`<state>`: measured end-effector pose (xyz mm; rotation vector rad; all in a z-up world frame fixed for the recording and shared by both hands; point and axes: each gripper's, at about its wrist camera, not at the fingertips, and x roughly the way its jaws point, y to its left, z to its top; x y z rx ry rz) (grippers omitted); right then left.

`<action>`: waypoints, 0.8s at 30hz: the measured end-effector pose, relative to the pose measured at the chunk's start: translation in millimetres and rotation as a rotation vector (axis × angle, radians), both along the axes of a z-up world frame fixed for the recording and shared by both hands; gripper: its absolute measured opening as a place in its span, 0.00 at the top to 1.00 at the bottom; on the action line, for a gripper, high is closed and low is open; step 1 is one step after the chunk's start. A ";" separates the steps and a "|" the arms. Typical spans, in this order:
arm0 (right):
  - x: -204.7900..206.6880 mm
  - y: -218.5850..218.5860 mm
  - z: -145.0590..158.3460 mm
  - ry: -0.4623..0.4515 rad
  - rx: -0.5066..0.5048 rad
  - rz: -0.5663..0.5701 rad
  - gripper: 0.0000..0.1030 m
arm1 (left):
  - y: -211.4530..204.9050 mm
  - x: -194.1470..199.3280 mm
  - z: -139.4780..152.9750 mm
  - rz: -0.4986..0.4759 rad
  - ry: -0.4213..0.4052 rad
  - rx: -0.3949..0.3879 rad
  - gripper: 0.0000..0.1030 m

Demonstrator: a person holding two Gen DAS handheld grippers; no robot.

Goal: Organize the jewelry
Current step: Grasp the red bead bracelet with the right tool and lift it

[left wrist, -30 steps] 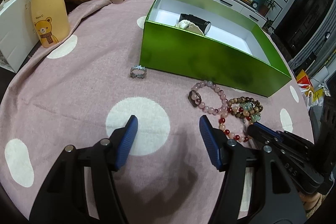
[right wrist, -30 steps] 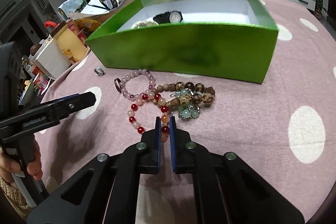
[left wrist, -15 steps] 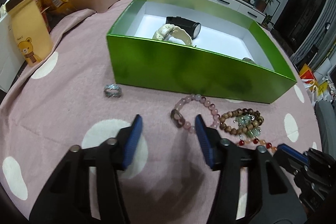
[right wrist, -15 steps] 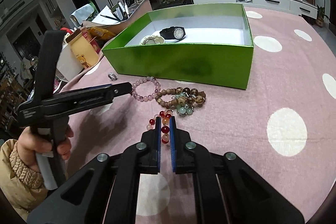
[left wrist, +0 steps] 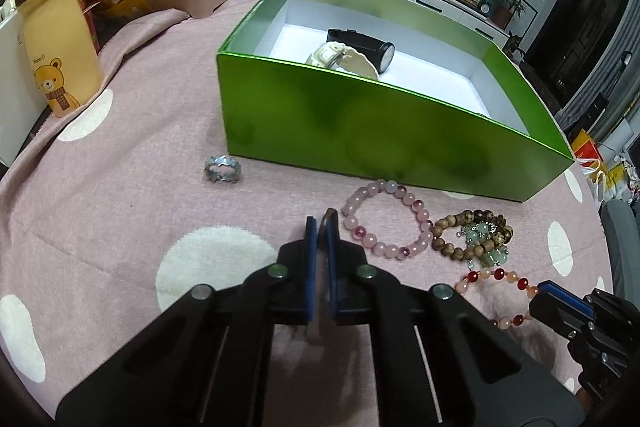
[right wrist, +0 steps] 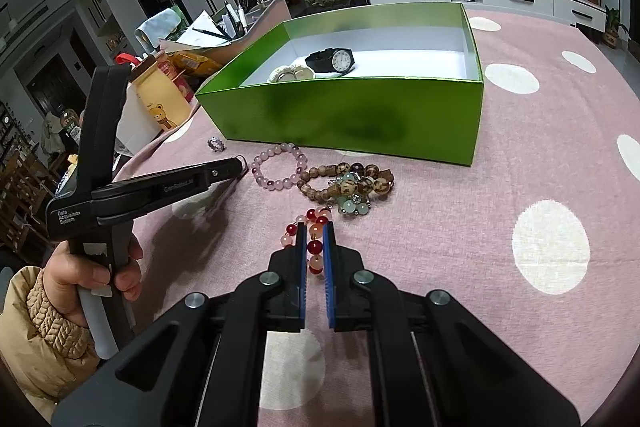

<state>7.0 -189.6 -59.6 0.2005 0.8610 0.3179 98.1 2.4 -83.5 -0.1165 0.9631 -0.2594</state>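
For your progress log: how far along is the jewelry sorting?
Done: two watches lie in the green box. In hand: left gripper shut on a dark ring; right gripper shut on the red bracelet. Left on the cloth: silver ring, pink bracelet, wooden bracelet.

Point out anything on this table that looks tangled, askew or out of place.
The wooden bead bracelet lies in a heap with a pale green bead strand, not flat like the pink bead bracelet. A silver ring sits alone by the green box's corner. Nothing looks spilled or broken.
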 end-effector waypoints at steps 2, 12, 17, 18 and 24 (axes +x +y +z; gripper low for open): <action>-0.1 -0.6 0.3 -0.003 0.000 0.001 0.93 | 2.6 -1.9 2.6 0.003 -0.005 -0.005 0.96; -4.0 1.1 11.4 -0.031 0.003 0.004 0.93 | 8.8 -17.5 23.2 -0.010 -0.044 -0.021 0.96; -7.0 -0.2 21.6 -0.058 0.003 -0.002 0.93 | 9.8 -23.6 34.0 -0.022 -0.062 -0.020 0.96; -7.6 -0.6 23.6 -0.063 0.002 -0.003 0.93 | 9.7 -25.5 37.0 -0.026 -0.067 -0.020 0.96; -11.7 -3.4 38.7 -0.103 -0.011 -0.023 0.93 | 9.9 -36.7 54.2 -0.053 -0.107 -0.029 0.96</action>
